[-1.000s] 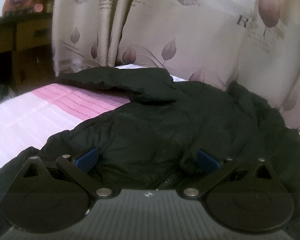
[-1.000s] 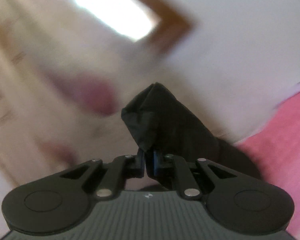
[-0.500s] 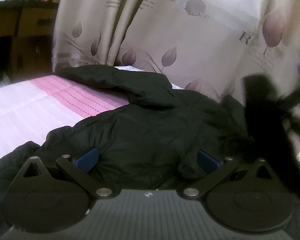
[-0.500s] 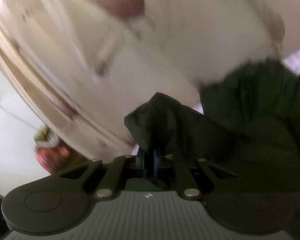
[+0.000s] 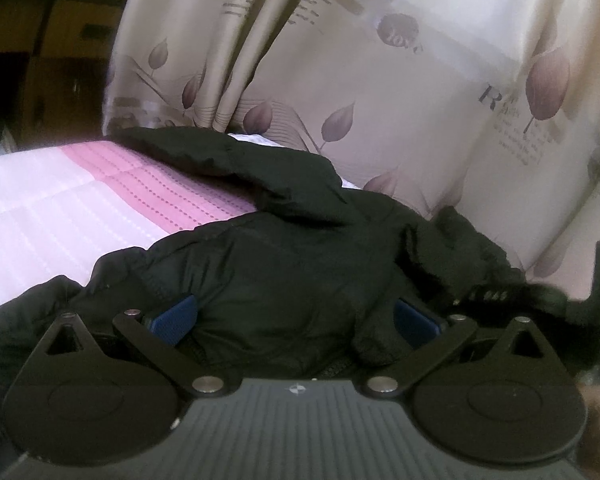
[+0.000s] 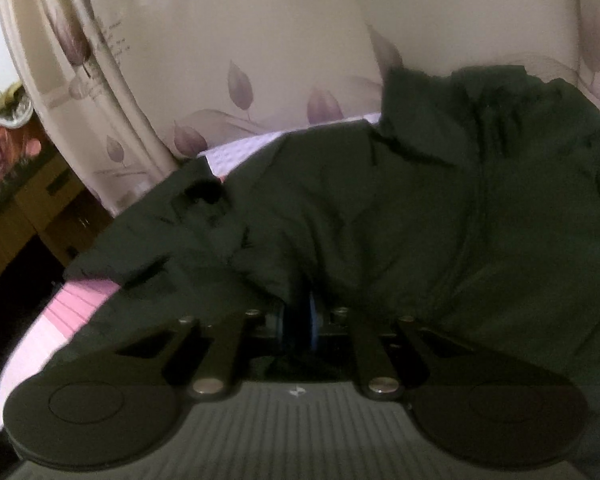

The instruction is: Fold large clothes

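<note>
A large black padded jacket lies spread on a pink and white bed sheet, one sleeve reaching back toward the curtain. My left gripper rests low on the jacket, open wide, with a bulge of fabric between its blue pads that they do not pinch. My right gripper is nearly closed on a fold of the jacket. Its jaws are starting to open while black cloth still sits between the pads. It is low over the jacket's body.
A beige curtain with purple leaf prints hangs right behind the bed. A dark wooden cabinet stands to the left, also seen in the right wrist view. Bare pink sheet shows left of the jacket.
My right gripper has swung down from the air, carrying the pinched fold, and now sits low over the jacket's body. The left gripper has stayed put, tilting slightly.
</note>
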Tool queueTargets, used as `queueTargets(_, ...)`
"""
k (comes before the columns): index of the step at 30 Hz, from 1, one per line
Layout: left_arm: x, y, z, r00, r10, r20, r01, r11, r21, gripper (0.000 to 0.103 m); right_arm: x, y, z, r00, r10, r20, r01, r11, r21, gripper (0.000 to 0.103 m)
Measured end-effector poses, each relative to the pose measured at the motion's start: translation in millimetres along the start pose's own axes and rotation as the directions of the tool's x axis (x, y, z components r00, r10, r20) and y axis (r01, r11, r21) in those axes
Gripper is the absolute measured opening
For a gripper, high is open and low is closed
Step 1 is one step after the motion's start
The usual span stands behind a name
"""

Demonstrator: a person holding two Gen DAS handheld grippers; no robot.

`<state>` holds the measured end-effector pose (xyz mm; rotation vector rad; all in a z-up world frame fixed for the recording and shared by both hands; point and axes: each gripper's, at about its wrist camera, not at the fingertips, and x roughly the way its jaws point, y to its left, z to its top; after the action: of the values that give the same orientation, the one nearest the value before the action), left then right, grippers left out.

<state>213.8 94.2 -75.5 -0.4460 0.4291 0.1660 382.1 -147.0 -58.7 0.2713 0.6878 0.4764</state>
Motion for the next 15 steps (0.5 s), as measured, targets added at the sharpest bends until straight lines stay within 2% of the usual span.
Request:
queueTargets(3,-3.2,6.4,4.5,0.999,-0.041,0.001,0.041,0.999,-0.020,0.103,2.2,2.5,-5.4,1.000,-0.015,0.006,0.016,0.999,-0.044,0.011)
queueTargets(7,-6.3,27.7,34.4,0.996,-0.081,-0.027,0.077,0.992,-0.104,0.103,1.9,3.7,-5.7,1.000,-0.024,0.016,0.025,0.998,-0.056,0.011)
queueTargets(10,1.4,52.6,63.4,0.997,-0.063,-0.053,0.054,0.987,-0.154,0.103,3.4,7.7,-5.2,0.999,-0.042,0.027,0.044,0.996,-0.081,0.012)
queueTargets(15,35.7,114.2,112.8,0.995,-0.039,-0.088,0.013,0.960,-0.280,0.100,3.4,8.2,-6.4,0.998,-0.045,0.037,0.048,0.995,-0.086,0.012)
